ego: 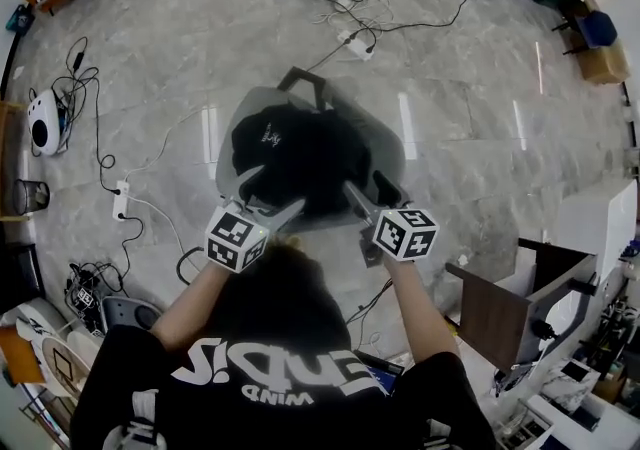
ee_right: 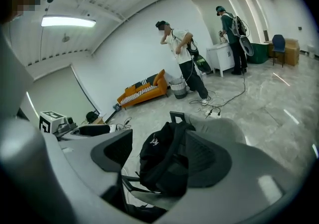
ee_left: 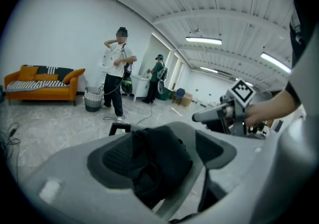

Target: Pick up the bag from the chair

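While both grippers sit at the near edge of the seat, the black fabric bag (ego: 295, 158) lies slumped on the middle of the pale grey moulded chair (ego: 388, 145). Its strap runs up toward the back edge.

Left gripper (ego: 272, 191): jaws apart, at the bag's near-left side. Its own view shows the bag in the gap, with neither pad pressing on it.

Right gripper (ego: 365, 185): jaws spread wide, at the bag's near-right side, nothing clamped. I cannot tell whether the tips touch the fabric.

The chair stands on a grey marble-look floor (ego: 480, 128), with a white power strip (ego: 358, 46) and cables beyond it. An orange sofa (ee_left: 42, 86) stands against the far wall.
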`<move>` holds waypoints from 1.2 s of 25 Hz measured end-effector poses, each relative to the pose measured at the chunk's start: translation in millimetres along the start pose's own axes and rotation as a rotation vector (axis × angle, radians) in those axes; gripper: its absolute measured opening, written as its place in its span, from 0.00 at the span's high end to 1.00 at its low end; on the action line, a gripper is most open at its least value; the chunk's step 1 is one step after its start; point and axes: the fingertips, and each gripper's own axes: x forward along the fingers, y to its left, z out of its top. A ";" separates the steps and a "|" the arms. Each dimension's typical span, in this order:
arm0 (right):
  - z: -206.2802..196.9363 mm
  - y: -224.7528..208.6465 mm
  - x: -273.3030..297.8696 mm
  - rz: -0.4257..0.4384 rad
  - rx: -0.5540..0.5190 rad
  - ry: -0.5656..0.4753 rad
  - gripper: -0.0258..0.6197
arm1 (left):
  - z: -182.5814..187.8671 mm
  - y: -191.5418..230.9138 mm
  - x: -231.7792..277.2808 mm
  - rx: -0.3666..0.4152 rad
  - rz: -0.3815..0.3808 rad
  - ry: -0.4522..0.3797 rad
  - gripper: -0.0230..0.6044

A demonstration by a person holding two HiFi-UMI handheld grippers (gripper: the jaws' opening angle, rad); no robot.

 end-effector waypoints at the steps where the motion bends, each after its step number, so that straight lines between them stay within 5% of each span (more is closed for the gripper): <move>1: 0.0 -7.3 7.5 -0.002 -0.003 0.010 0.46 | -8.3 0.8 9.1 0.000 -0.005 0.015 0.34; 11: 1.8 -63.8 81.6 -0.026 -0.082 0.092 0.46 | -102.6 -1.6 88.7 0.004 -0.053 0.174 0.25; 18: -19.4 -88.6 123.6 -0.011 -0.037 0.176 0.46 | -154.1 1.5 127.4 0.010 -0.065 0.217 0.16; 30: -45.0 -98.7 168.3 0.042 0.043 0.203 0.47 | -189.9 3.0 159.8 0.085 -0.090 0.244 0.14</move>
